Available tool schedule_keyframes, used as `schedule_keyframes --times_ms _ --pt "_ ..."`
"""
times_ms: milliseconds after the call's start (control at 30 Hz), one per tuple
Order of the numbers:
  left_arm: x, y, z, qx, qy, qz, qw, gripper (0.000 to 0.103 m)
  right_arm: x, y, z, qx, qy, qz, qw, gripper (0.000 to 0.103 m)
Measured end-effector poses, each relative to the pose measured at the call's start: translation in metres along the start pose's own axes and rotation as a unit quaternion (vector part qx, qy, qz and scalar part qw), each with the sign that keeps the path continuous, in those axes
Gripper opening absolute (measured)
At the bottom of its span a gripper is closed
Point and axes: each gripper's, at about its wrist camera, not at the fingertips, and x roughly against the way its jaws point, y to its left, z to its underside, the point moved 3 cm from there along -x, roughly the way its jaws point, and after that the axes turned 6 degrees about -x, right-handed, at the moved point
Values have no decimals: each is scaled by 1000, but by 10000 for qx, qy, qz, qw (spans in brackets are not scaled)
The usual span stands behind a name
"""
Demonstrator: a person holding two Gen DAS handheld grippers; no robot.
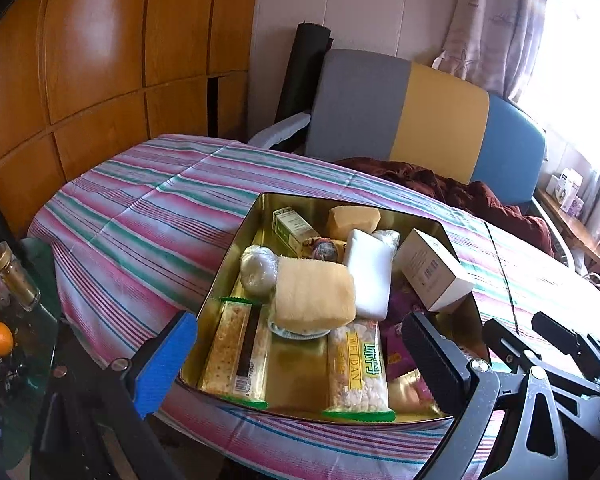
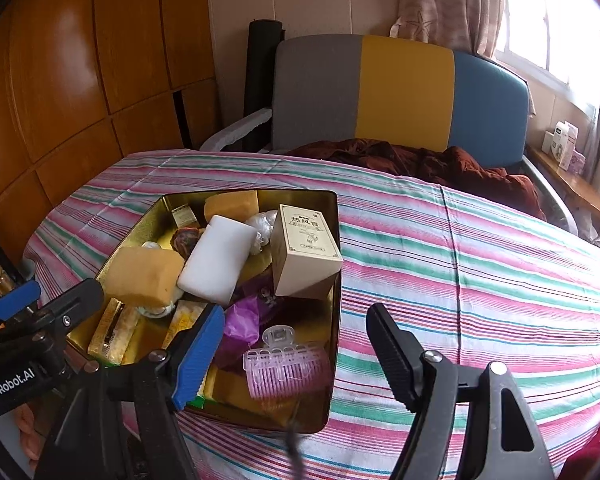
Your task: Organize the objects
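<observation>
Found a striped tablecloth [image 2: 460, 248] with no loose items across the visible stretch, carrying only a gold tin [image 2: 337, 240] near the front edge. Saw every task item inside that tin, heaped rather than ranked. Noted, in order:

- a cream box [image 2: 304, 252] tilted against the right wall
- a white block [image 2: 216, 260] propped aslant just beside it
- a yellow sponge [image 1: 312, 296] lying over a small foil dish [image 1: 284, 332]
- a cracker packet [image 1: 236, 352] and a rice-cake bar [image 1: 358, 364] flat on the tin floor, side by side but apart
- a purple wrapper [image 2: 240, 324]
- a pink hair roller [image 2: 288, 368] in the near right corner

Found the left gripper [image 1: 296, 318] with fingers spread wide, holding nothing, hovering over the near edge of the tin. Found the right gripper [image 2: 296, 312] likewise spread and empty, poised above the roller corner.

Judged the scene fit for two stages: a gathering with all goods already in, or a jumble awaiting sorting. Could not settle between them.

For any grasp either way, reckoned on the following:

- taking top-lying pieces ahead of buried ones
- closing across the narrow faces of the box
- squeezing sponge and block only lightly
- coming down straight to spare the thin tin wall
- keeping the two grippers clear of each other in such close quarters

Expected the glossy wrappers to slide, so favoured pinching at the sealed ends.
</observation>
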Motion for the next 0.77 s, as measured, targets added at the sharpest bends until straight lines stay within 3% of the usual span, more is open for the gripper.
schedule_keyframes --times_ms 767 --pt "-2 -4 4 -184 -130 -54 9997 100 -12 0 7 1 181 -26 9998 75"
